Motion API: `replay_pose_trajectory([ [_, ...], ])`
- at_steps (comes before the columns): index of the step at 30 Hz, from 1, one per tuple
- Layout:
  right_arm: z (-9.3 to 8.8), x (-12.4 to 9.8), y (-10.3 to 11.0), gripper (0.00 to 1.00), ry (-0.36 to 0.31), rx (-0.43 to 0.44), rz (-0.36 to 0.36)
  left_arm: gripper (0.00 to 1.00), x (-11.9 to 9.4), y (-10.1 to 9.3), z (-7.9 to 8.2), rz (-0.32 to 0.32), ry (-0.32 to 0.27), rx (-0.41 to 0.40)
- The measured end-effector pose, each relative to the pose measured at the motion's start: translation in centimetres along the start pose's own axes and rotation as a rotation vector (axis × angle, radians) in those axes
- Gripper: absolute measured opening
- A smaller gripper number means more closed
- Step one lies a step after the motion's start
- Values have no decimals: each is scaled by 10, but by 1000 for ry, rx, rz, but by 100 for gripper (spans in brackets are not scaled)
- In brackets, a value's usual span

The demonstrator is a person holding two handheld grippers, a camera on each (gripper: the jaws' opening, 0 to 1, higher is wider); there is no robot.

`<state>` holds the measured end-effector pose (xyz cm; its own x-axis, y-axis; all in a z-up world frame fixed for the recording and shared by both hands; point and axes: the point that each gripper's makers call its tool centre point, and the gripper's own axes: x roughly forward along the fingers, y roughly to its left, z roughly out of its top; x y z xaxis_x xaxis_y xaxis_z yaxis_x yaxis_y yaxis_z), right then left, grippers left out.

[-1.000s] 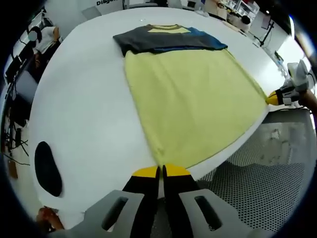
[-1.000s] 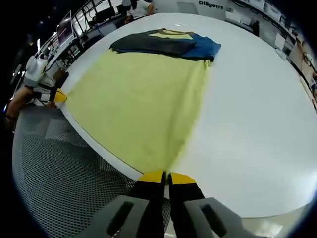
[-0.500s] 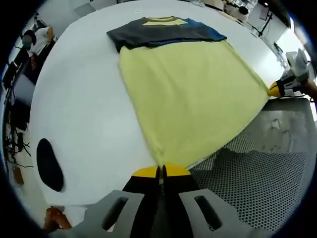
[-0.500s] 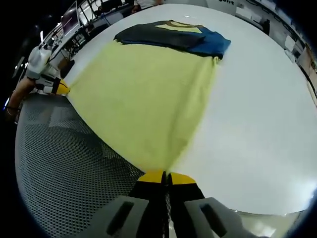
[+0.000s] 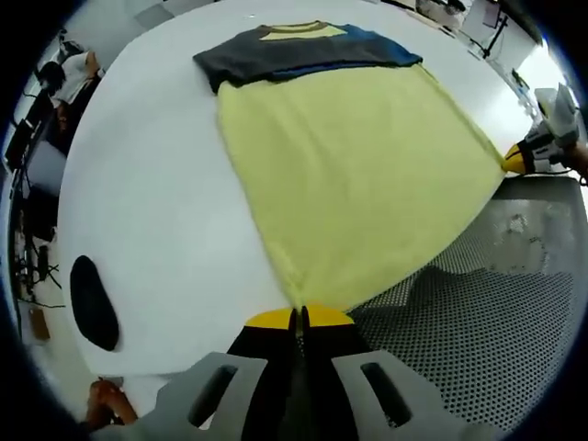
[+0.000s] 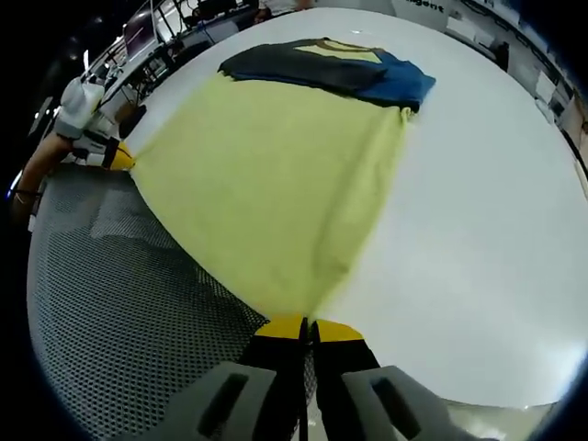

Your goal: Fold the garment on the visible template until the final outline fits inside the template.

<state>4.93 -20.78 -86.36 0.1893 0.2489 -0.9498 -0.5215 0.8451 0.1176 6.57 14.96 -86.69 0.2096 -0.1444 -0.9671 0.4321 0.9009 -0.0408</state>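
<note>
Garment (image 5: 358, 175) hem corners pinched by both grippers' closed jaws.

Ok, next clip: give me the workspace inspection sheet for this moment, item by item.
Surface: white table; its near edge borders a perforated metal floor.
Job's things: yellow garment spread flat, with its folded dark grey and blue top part at the far end. No template outline can be made out.
Clutter: black oval patch on the table left of the garment.
Grippers: left tongs shut on one hem corner; right tongs shut on the other, hem stretched between them.
Cables: some at the far left table edge, details unclear.
Surroundings: desks and equipment beyond the table.
</note>
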Motion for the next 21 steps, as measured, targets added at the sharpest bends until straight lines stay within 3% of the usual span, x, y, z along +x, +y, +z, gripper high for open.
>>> replay_pose_trajectory([
  [14, 8, -12, -1, 0, -22, 15, -22, 2, -17, 1, 7, -44, -46, -70],
  [21, 27, -33, -7, 0, -92, 40, -40, 2, -29, 4, 27, -38, -77, -44],
])
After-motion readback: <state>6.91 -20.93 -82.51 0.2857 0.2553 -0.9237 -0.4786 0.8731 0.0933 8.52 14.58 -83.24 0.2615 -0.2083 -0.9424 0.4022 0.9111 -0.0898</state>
